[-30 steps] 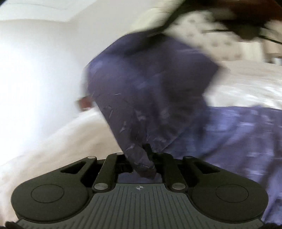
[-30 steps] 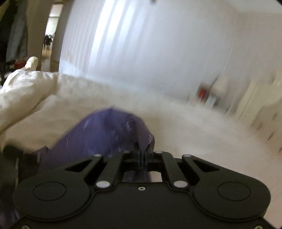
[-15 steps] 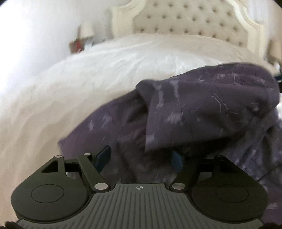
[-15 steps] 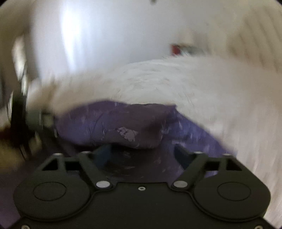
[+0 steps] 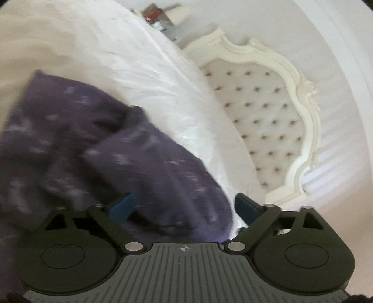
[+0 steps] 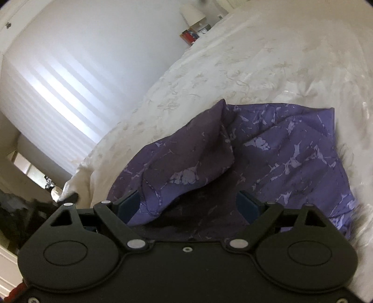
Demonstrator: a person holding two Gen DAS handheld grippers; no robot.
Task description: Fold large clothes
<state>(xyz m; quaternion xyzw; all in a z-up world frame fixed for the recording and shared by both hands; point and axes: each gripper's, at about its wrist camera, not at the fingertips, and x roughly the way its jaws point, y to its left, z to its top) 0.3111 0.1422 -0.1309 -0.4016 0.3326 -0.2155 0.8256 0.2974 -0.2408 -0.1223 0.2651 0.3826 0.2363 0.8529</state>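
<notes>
The left gripper (image 5: 184, 207) has just been opening its jaws, and they now stand wide apart. The purple garment (image 5: 130, 163) lies in a blurred heap between and beyond them, with no pad pressing on it; the left blue pad (image 5: 122, 207) sits against a fold of cloth, while the right pad is over the white bedspread (image 5: 144, 77). In this view the garment fills the near left, the bedspread runs from the far left down toward the middle, and the cream tufted headboard (image 5: 263, 116) stands at the right. A few small items, too blurred to name, sit at the far edge by the wall.

The right gripper (image 6: 188, 205) also has its jaws spread, having opened within the last second and then held. The garment (image 6: 279, 151), purple with pale marbled streaks, lies on the embroidered bedspread (image 6: 256, 58) directly ahead; one dark fold is doubled over toward the left and reaches down between the pads without being clamped. A window blind (image 6: 53, 100) shows at the left, and a lamp (image 6: 192, 12) stands far off beside the bed.
</notes>
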